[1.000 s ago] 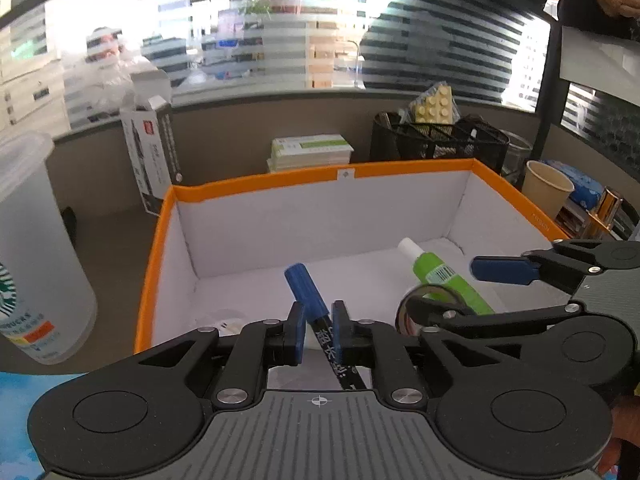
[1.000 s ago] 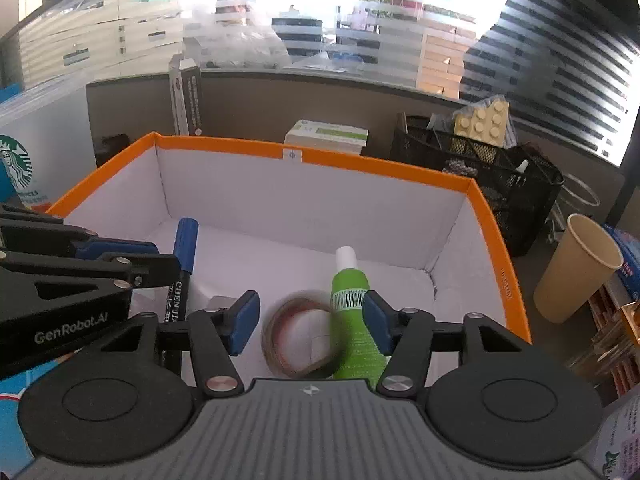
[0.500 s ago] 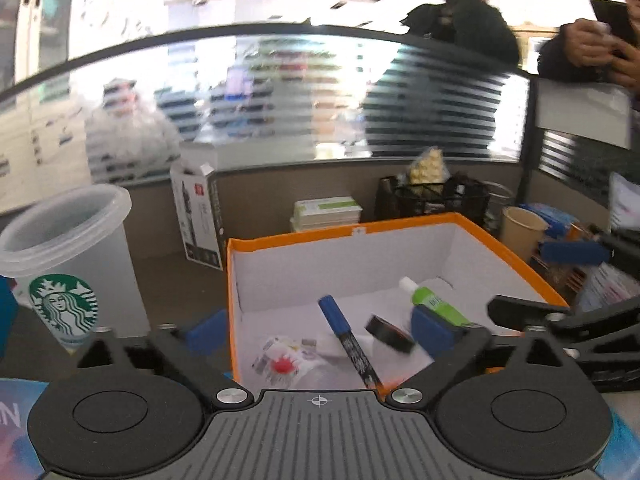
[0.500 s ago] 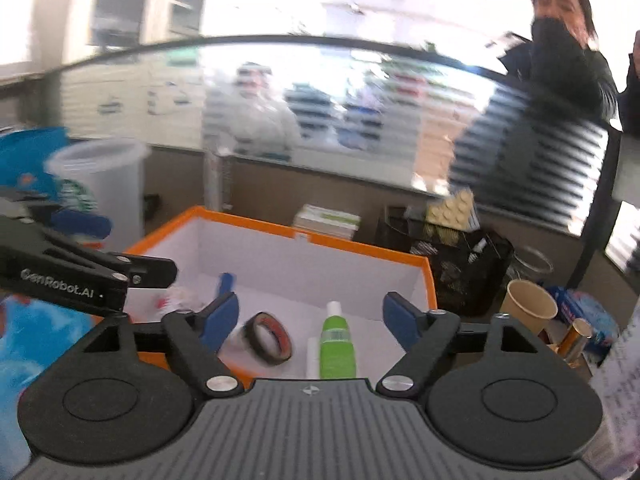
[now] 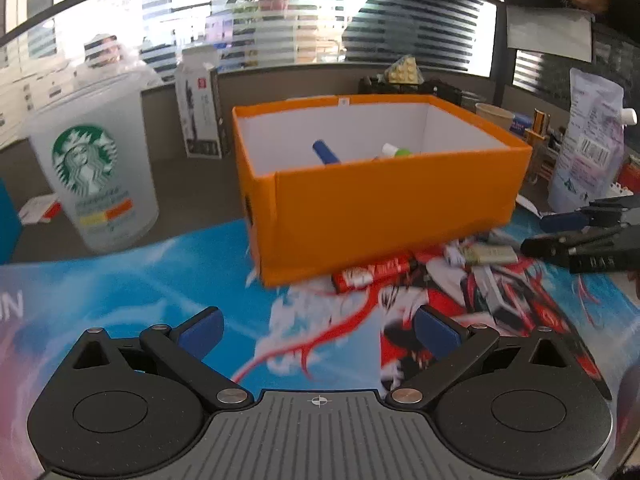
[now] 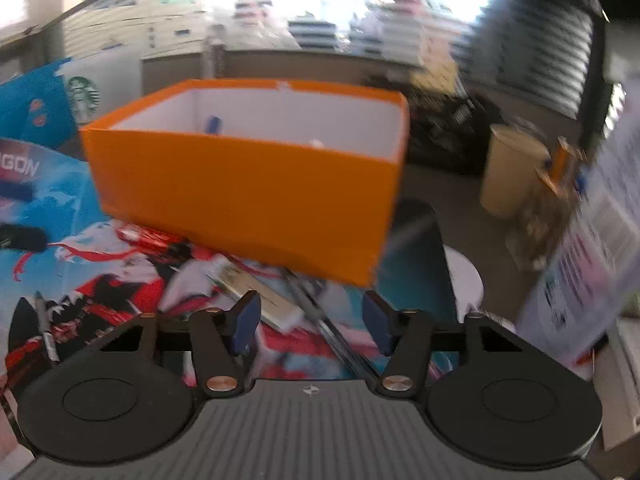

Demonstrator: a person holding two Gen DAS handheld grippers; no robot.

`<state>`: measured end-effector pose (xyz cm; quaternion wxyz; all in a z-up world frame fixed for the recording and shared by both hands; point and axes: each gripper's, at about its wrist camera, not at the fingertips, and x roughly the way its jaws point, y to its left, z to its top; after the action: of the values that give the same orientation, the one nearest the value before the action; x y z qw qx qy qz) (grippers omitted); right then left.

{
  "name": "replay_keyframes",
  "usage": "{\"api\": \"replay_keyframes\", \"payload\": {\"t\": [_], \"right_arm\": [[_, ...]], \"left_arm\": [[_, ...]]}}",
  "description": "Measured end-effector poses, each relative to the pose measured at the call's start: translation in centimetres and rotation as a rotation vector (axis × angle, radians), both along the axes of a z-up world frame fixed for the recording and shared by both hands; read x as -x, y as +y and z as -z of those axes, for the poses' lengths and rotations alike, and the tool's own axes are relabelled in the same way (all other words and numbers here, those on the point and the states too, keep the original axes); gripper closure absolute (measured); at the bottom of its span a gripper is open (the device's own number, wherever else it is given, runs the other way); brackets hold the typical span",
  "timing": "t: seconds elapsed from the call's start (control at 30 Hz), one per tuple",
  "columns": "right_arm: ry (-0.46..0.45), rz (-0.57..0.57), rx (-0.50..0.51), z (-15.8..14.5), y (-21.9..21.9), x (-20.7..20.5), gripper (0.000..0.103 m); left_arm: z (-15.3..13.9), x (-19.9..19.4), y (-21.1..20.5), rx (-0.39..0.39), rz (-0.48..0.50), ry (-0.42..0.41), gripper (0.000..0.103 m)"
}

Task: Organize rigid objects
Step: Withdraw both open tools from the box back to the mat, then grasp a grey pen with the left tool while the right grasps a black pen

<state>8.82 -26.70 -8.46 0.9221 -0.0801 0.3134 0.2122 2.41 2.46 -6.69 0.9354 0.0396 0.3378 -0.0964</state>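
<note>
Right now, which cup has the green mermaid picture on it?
The big frosted plastic cup, left of the orange box. The small paper cup behind the box's right side is plain tan.

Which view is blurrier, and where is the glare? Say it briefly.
Right wrist view: heavy motion smear across the orange box and the pouch at the right edge, windows blown out white. Left wrist view: sharper, the Starbucks cup readable, only the mat streaked; both bowed by fisheye.

orange box (image 5: 384,208): matt card outside, white paper-like lining | cup (image 5: 94,168): frosted translucent plastic, printed logo | mat (image 5: 132,280): smooth printed surface, slight sheen | left gripper (image 5: 318,330): matt black plastic, blue pads, metal pins | red wrapper (image 5: 372,272): probably glossy foil, blurred
</note>
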Motion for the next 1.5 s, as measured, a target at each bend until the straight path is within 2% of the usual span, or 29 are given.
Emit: {"api": "replay_keyframes", "payload": {"t": [0.07, 0.17, 0.3, 0.57, 0.67, 0.8, 0.87, 1.03, 1.13, 1.3, 1.5], "right_arm": [[0.016, 0.013, 0.002, 0.9, -0.7, -0.2, 0.067], [0.038, 0.014, 0.019, 2.3, -1.4, 0.0, 0.078], [0.012, 0.016, 0.018, 2.5, -1.5, 0.7, 0.081], [-0.018, 0.042, 0.042, 2.8, -0.1, 3.6, 0.089], [-0.039, 0.043, 0.048, 2.9, 0.2, 4.7, 0.090], [-0.036, 0.049, 0.022, 3.0, 0.0, 5.0, 0.090], [-0.029, 0.055, -0.002, 3.0, -0.3, 5.0, 0.090], [-0.033, 0.062, -0.019, 3.1, -0.4, 5.0, 0.089], [-0.032, 0.065, -0.038, 3.2, -0.6, 5.0, 0.089], [-0.032, 0.065, -0.045, 3.2, -0.7, 5.0, 0.089], [-0.032, 0.048, -0.026, 3.1, -0.2, 5.5, 0.086]], "left_arm": [[0.1, 0.8, 0.1, 0.004, -0.001, 0.014, 0.001], [0.1, 1.7, -0.2, 0.010, 0.008, 0.034, 0.001], [0.4, 2.9, -1.3, 0.000, 0.013, 0.057, 0.001], [1.9, 3.3, -2.6, -0.011, -0.037, 0.182, 0.000], [2.4, 2.7, -2.8, 0.048, -0.053, 0.250, 0.000], [2.5, 1.7, -2.6, 0.153, -0.137, 0.316, 0.000], [2.8, 1.1, -3.0, 0.162, -0.168, 0.346, 0.000], [3.2, 0.4, -5.5, 0.025, -0.226, 0.304, 0.000], [3.3, 1.0, -6.5, -0.061, -0.177, 0.248, 0.000], [3.0, 1.0, -4.5, -0.049, -0.083, 0.282, 0.000], [2.9, 0.8, -1.1, -0.048, -0.124, 0.271, 0.000]]}}
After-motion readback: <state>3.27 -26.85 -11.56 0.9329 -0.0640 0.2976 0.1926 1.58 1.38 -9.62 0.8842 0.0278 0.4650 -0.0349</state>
